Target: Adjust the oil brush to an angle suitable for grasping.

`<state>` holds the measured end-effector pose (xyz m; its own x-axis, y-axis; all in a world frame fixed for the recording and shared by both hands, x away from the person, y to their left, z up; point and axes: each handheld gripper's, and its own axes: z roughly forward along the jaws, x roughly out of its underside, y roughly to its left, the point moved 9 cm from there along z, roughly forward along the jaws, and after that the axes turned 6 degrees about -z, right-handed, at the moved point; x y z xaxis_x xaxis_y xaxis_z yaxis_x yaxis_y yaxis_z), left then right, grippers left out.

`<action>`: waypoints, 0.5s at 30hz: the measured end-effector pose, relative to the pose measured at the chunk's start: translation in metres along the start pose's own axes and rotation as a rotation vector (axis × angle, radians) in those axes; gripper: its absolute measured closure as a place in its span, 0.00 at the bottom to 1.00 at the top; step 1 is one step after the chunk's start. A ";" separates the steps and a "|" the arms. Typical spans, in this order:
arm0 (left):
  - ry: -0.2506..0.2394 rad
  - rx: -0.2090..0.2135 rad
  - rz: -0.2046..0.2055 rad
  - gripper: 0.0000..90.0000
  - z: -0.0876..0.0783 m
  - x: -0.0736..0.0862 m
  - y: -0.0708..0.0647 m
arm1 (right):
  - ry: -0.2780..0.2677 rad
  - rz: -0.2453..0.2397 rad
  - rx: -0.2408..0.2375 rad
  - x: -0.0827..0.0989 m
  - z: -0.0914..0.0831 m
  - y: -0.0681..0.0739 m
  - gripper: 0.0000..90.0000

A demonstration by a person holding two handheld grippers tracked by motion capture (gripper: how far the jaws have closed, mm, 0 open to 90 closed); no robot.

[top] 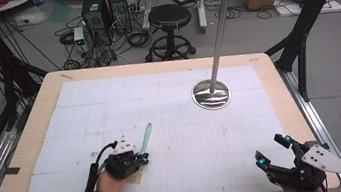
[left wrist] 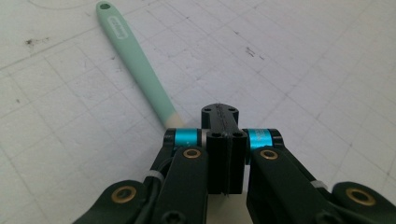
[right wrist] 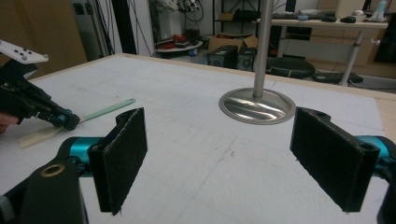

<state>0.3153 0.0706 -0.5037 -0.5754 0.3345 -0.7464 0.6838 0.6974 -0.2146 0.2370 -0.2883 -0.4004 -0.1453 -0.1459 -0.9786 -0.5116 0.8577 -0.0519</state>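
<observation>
We see the left gripper [top: 142, 156] held low over the mat, jaws clenched, probably nipping the green spatula [left wrist: 136, 65] at its pale end, handle stretching fwd. Right gripper [top: 273, 151] rests near the table edge, jaws wide apart, w/ nothing between.

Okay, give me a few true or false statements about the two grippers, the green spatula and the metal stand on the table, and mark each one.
1. The left gripper is shut on the green-handled spatula. True.
2. The right gripper holds the spatula. False: its jaws stand wide apart with nothing between them.
3. The metal stand lies on its side. False: it stands upright on its round base.
4. The spatula's handle points away from the person. True.
5. The stand sits between the two grippers. False: it stands farther back on the table.
</observation>
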 end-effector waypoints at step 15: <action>-0.167 0.011 -0.071 0.67 -0.046 -0.008 0.020 | 0.002 0.002 0.002 0.001 0.001 0.000 0.19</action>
<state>0.3131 0.1110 -0.4726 -0.5401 0.1742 -0.8234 0.6498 0.7080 -0.2765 0.2374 -0.2884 -0.4014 -0.1483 -0.1448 -0.9783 -0.5093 0.8592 -0.0500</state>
